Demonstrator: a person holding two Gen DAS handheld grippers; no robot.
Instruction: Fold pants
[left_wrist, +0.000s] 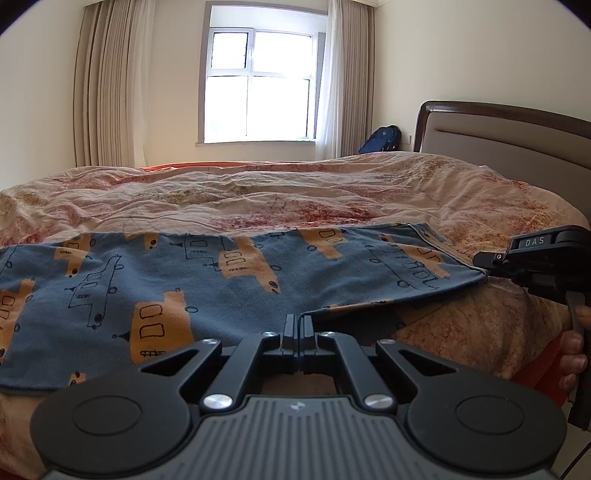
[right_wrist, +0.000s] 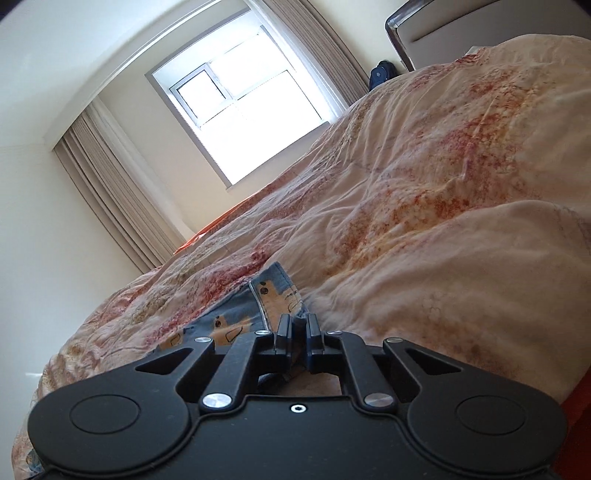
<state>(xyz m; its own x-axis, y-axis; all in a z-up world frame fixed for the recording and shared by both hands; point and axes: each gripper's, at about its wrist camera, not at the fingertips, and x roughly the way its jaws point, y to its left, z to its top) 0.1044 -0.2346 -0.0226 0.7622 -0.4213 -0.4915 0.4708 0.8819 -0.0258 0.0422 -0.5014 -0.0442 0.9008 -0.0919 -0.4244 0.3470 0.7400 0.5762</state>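
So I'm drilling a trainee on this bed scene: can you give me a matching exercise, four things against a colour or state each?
Things:
1. pants
2. backpack
3. left tongs
4. quilt

Descriptions:
A. dark blue, on the floor by the headboard
B. pale with red blotches, rumpled
C. blue with orange vehicles, spread flat
D. shut on a fabric edge

Pairs: 1-C, 2-A, 3-D, 4-B

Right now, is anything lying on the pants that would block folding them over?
Nothing visible does. The pants lie flat on the quilt with nothing on top; the left gripper and right gripper already pinch the near edge.
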